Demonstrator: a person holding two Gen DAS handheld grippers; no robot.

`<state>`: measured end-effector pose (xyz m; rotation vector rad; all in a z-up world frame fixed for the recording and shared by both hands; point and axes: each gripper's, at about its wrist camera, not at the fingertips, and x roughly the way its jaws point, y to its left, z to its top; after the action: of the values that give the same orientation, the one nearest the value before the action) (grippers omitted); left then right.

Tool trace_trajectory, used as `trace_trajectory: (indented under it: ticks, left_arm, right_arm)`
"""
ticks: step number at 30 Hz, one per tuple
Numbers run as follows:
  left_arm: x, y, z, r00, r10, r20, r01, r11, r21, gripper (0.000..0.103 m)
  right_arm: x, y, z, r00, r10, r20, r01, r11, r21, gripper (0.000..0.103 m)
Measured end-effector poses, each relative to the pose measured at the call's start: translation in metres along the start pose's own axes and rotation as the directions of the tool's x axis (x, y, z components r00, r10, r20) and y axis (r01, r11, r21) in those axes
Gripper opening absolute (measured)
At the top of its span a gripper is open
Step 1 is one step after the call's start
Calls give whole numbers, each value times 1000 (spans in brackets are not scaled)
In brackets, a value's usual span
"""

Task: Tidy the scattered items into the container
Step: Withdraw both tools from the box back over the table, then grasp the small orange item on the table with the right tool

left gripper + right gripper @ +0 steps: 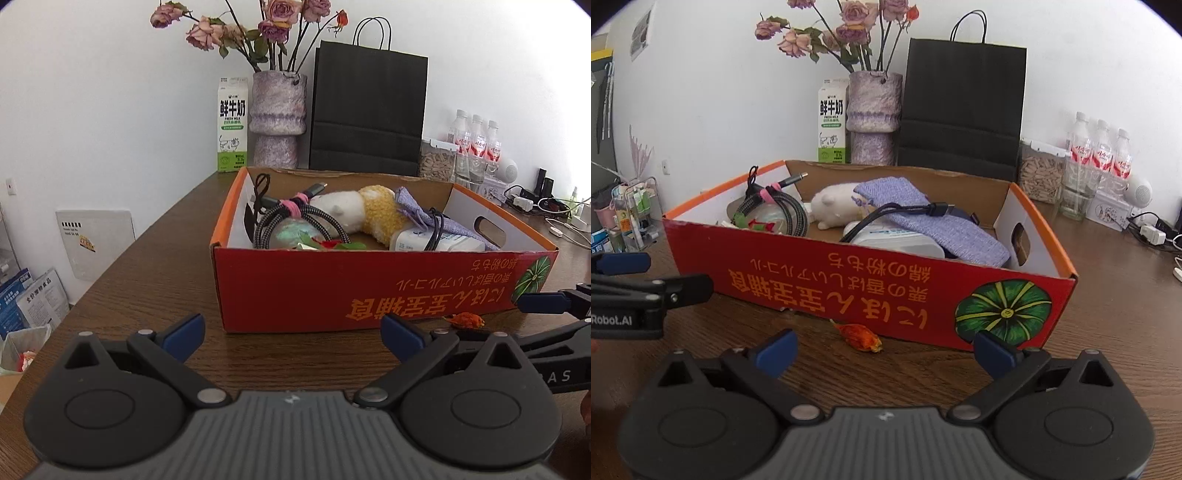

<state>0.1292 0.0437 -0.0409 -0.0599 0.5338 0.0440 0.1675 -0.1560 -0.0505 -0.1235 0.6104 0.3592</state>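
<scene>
Box: the red cardboard box (871, 284) sits on the wooden table (1108, 302), filled with cables, a plush toy (834, 206) and a purple pouch (923, 214).
Dried flower: the orange bud (860, 336) lies on the table at the box's 6 o'clock, just beside its front wall.
Right gripper (884, 350): jaws wide, nothing between them, bud at 12 o'clock.
Left gripper (291, 338): jaws wide, holding nothing.
Behind the box: vase (873, 118), milk carton (832, 122), black bag (964, 107).

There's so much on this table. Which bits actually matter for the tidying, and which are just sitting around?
Part of the job:
- red cardboard box, already holding cables, a plush toy, a purple pouch
- small orange dried flower on the table before it
- left gripper and right gripper, jaws open

Just lying about:
- milk carton
- vase of roses
- black paper bag
- water bottles
</scene>
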Motion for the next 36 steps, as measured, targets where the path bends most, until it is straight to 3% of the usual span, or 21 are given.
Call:
trace_trajectory:
  ticks: [2, 6, 9, 10, 14, 28, 36]
  left_arm:
    - [4, 2, 0, 1000, -1, -27, 0, 1000, -14, 103]
    - [9, 8, -1, 998, -17, -62, 14, 999, -44, 103]
    - [11, 10, -2, 997, -16, -81, 11, 998, -65, 103]
    - [12, 11, -2, 996, -17, -85, 11, 997, -70, 103]
    - [12, 15, -3, 994, -28, -102, 18, 995, -96, 103]
    - [5, 13, -7, 994, -21, -104, 11, 996, -94, 103]
    - [-13, 0, -3, 999, -22, -30, 21, 998, -57, 103]
  right_arm:
    - [7, 1, 2, 1000, 8, -24, -8, 1000, 13, 84]
    - [13, 4, 3, 999, -2, -42, 3, 1000, 23, 74]
    - [10, 6, 4, 1000, 12, -26, -11, 1000, 17, 44]
    - [10, 6, 4, 1000, 22, -22, -21, 1000, 19, 24]
    - [4, 7, 0, 998, 57, -12, -57, 998, 13, 10]
    - [-41, 8, -17, 993, 99, 67, -99, 995, -6, 9]
    - [-64, 2, -2, 986, 91, 141, -91, 996, -11, 9]
